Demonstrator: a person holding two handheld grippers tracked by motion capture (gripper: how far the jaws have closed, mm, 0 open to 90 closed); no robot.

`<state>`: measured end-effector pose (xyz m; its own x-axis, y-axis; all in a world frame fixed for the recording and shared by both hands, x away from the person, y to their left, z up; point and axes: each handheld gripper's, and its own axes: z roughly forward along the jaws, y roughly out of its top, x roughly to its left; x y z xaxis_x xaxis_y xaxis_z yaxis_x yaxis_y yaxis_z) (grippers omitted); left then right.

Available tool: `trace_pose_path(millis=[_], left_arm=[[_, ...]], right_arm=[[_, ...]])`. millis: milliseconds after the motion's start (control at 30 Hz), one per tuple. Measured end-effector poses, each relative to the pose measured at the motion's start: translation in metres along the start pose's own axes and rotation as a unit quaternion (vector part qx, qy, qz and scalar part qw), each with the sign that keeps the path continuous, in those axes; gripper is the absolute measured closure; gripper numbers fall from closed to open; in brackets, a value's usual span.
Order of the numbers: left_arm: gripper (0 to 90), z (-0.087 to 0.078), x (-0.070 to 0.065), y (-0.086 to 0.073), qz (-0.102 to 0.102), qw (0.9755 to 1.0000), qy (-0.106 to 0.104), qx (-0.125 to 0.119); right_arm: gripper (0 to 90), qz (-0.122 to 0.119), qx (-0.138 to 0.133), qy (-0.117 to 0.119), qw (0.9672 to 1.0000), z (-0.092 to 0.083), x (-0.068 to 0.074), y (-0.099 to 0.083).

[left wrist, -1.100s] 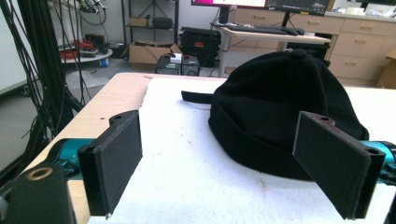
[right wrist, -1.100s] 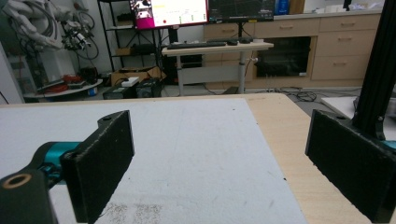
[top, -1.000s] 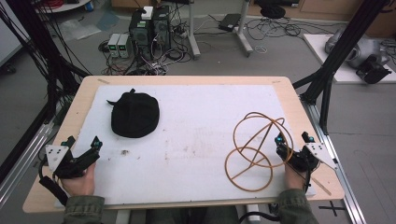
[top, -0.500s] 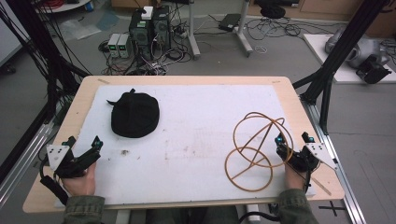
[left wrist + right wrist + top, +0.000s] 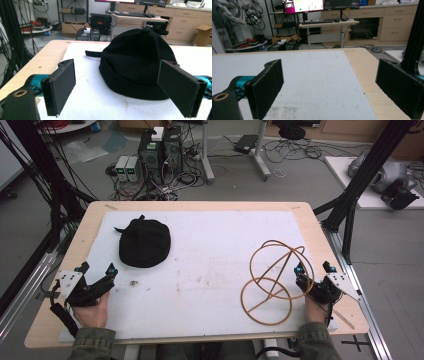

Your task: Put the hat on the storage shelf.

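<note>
A black knit cap (image 5: pixel 145 242) lies on the white mat (image 5: pixel 215 255) at the back left; in the left gripper view the cap (image 5: pixel 136 67) sits just beyond the jaws. My left gripper (image 5: pixel 97 267) rests at the table's front left, open and holding nothing, with its pads (image 5: pixel 61 87) spread wide either side of the cap. A tan cable coiled in loose loops (image 5: pixel 275 280) lies on the right of the mat. My right gripper (image 5: pixel 313 267) stands open just right of the loops, at the mat's edge. Its jaws (image 5: pixel 329 80) frame bare mat.
The wooden table (image 5: pixel 200 206) carries the mat; its right edge (image 5: pixel 367 72) runs beside my right gripper. Black frame posts (image 5: pixel 355 200) rise at the right. Computers and cables (image 5: pixel 160 150) cover the floor behind the table.
</note>
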<state>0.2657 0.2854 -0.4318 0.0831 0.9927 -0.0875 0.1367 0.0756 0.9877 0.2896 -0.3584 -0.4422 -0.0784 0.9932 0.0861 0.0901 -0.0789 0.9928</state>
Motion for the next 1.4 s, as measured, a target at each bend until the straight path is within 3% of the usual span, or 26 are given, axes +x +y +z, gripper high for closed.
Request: trace_pose_path(millis=[200,367,600,800,867,1100,1167,1267,1400], left_arm=[[15.5,0.008,-0.009,0.013,0.011,0.9998,-0.011,0.016],[15.7,0.025,-0.021,0.024,0.044,0.9981,-0.014,0.042],[15.7,0.051,-0.03,0.029,0.053,0.9963,-0.019,0.064],[15.4,0.065,-0.034,0.037,0.041,0.996,-0.025,0.075],[15.4,0.071,-0.037,0.039,0.05,0.9948,-0.024,0.086],[15.4,0.096,-0.048,0.05,0.052,0.9915,-0.034,0.114],[15.5,0.104,-0.051,0.051,0.058,0.9895,-0.032,0.128],[15.8,0.113,-0.057,0.05,0.044,0.9874,-0.04,0.147],[17.2,0.122,-0.064,0.047,0.035,0.9867,-0.035,0.155]], right_arm=[[7.0,-0.001,0.002,0.001,1.0,0.0,0.001,0.0],[7.0,0.002,0.001,-0.004,1.0,0.003,0.0,0.001],[7.0,0.003,0.0,-0.003,1.0,0.004,-0.001,0.001],[7.0,0.009,0.002,-0.002,1.0,0.005,-0.002,0.001],[7.0,0.008,0.002,-0.001,1.0,0.005,-0.003,0.001],[7.0,0.011,0.005,-0.001,0.9999,0.005,-0.002,0.001],[7.1,0.009,0.001,-0.001,1.0,0.005,-0.002,0.001],[7.0,0.009,0.002,0.0,1.0,0.005,-0.001,0.001],[7.0,0.007,0.001,0.003,1.0,0.006,-0.001,0.001]])
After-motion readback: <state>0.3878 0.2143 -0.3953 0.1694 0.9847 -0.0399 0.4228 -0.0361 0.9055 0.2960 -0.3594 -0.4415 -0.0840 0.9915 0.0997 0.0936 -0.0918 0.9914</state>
